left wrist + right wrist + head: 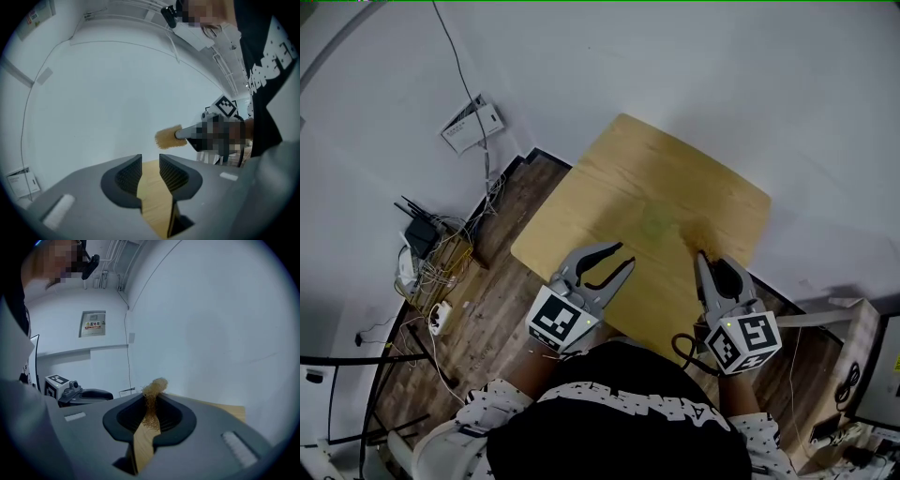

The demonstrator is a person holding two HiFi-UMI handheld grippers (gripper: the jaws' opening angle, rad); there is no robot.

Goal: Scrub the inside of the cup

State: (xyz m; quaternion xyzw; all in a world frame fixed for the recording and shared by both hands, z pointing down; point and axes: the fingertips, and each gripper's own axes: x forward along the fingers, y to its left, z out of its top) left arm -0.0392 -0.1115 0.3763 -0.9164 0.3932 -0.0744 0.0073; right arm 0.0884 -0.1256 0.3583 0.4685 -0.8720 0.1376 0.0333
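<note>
- Only the head view shows the whole wooden worktop (609, 178) from above. On it is the cup (656, 223), which appears only as a faint, pale greenish ring, too dim to tell more about it.
- The same view alone shows the wood floor (502, 300) to the left of the worktop. A black router (420, 230) and a tangle of cables (441, 267) lie there by the wall.
- The left gripper view makes clear what the head view shows only small. The jaws of the left gripper (150, 161) stand a little apart with nothing between them, and only the wood of the worktop is seen through the gap.
- This view also looks sideways at the right gripper (183, 134), with a tan, bristly scrubber (168, 137) sticking out past its tip.
- The right gripper view shows that grip from close. The jaws are closed on the scrubber, whose fibres fill the gap and rise above the tips.
- On the wall behind, the right gripper view shows a sign (93, 324) that appears in no other view.
- In the head view the cup stands on the worktop ahead of both grippers, about between the lines along which the two point. It is apart from both pairs of jaws, and neither pair is around it.
</note>
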